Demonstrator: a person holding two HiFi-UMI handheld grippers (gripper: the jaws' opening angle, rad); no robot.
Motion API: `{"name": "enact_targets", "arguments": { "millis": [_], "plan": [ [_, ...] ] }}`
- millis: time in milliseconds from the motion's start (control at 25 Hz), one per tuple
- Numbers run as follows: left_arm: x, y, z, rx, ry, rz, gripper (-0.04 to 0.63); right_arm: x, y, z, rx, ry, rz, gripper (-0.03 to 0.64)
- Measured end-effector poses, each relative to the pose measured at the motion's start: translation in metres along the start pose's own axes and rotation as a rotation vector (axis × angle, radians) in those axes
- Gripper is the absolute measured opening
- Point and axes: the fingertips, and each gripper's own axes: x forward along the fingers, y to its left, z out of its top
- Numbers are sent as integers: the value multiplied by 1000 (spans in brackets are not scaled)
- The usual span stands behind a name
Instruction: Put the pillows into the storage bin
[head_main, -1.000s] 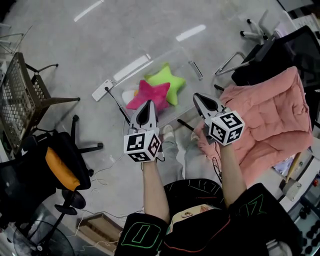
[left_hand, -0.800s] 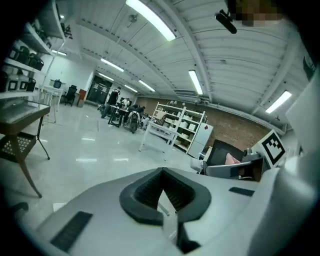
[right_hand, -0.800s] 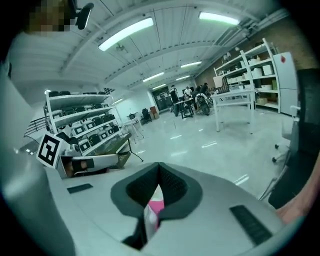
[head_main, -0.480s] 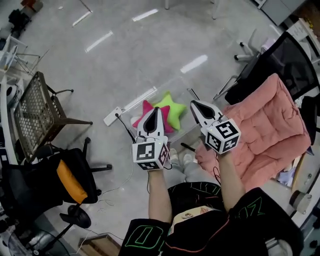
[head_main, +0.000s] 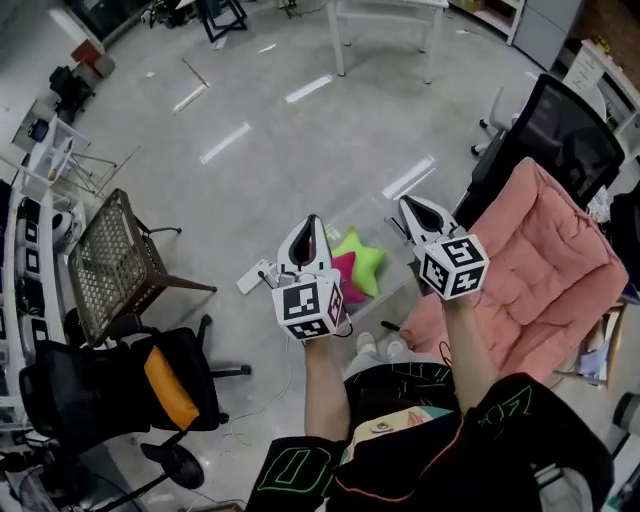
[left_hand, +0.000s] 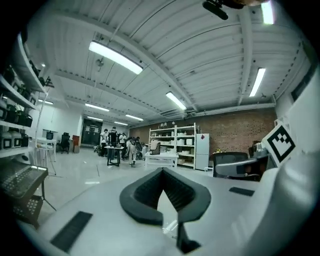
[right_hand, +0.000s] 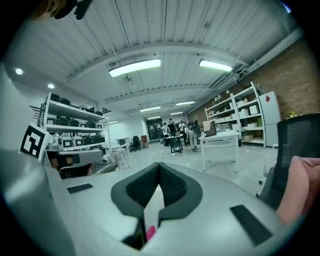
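Observation:
Two star-shaped pillows lie in a clear storage bin (head_main: 385, 215) on the floor: a magenta pillow (head_main: 345, 275) and a lime-green pillow (head_main: 364, 258). My left gripper (head_main: 311, 222) is held high above the bin's left side, shut and empty. My right gripper (head_main: 406, 203) is held high over the bin's right side, also shut and empty. In both gripper views the jaws point nearly level across the room, tips together: left gripper (left_hand: 161, 170), right gripper (right_hand: 159, 164). A sliver of magenta shows under the right jaws.
A pink quilted cushion (head_main: 545, 270) lies over a black office chair (head_main: 560, 130) at the right. A wire basket chair (head_main: 115, 262) and a black chair with an orange pad (head_main: 165, 385) stand at the left. A white power strip (head_main: 252, 277) lies near the bin. A white table (head_main: 385, 20) stands far off.
Both grippers have risen well above the bin, still shut. The bin and pillows look smaller and farther below, partly hidden behind the grippers.

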Motion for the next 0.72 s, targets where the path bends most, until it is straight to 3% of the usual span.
{"name": "enact_targets", "arguments": {
  "millis": [280,720],
  "plan": [
    [-10,-19,29,41,-64,34,-6,-28,-10,35,-52,-80,-7,3],
    [-25,-31,43,36,-105,84,-6,-48,-5,58,-121,-118,25,3]
  ]
}}
